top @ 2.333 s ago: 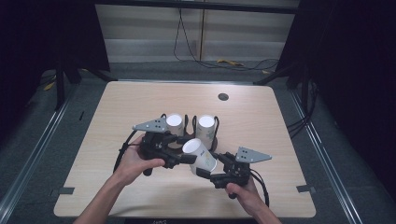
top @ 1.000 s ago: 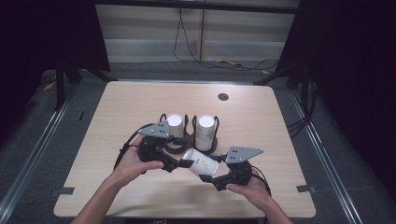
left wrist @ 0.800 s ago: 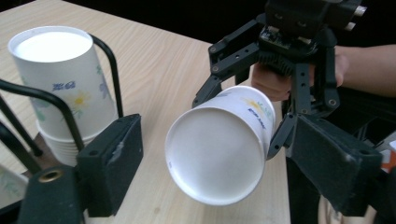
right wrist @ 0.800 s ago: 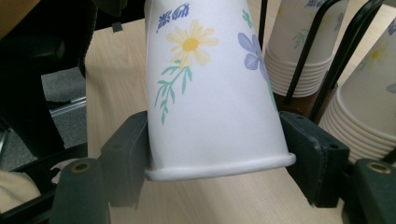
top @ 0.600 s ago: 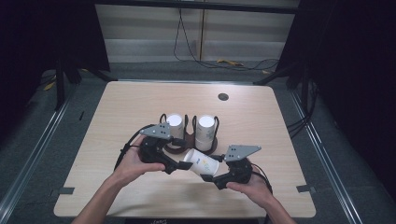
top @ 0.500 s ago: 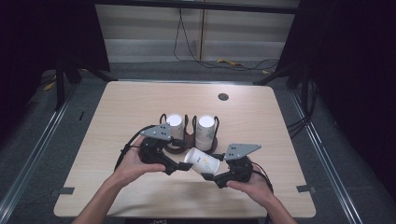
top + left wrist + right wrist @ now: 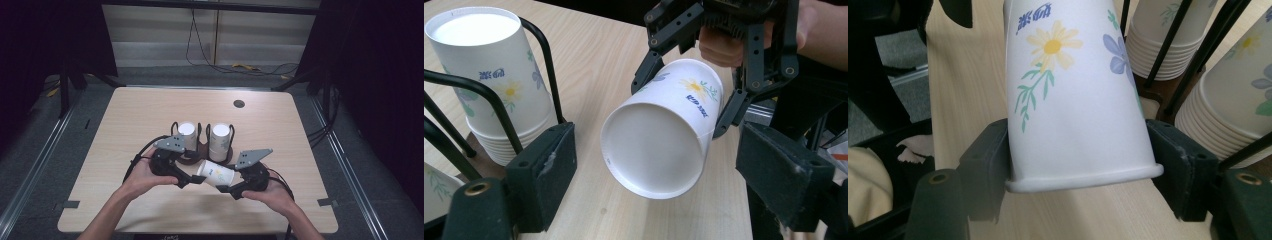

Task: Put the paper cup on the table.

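A white paper cup [image 7: 218, 173] with flower print lies on its side in the air, rim toward my right gripper [image 7: 226, 187], which is shut on it near the rim [image 7: 1080, 172]. Its closed base [image 7: 653, 148] points at my left gripper [image 7: 192, 179]. That gripper [image 7: 663, 170] is open, its pads [image 7: 543, 172] either side of the base with a gap on both sides. Behind them a black wire rack [image 7: 200, 143] holds two upside-down stacks of the same cups [image 7: 187, 135] [image 7: 220, 138].
The wooden table [image 7: 150, 110] has a dark round grommet [image 7: 239, 103] at the back right. The rack's wires [image 7: 540, 60] and one cup stack [image 7: 489, 75] stand just left of my left jaw. Two stacks [image 7: 1233, 105] stand close to the right jaw's right.
The right gripper has carried the cup down and to the left, tipping it flatter. The cup's base now lies between the left gripper's open jaws.
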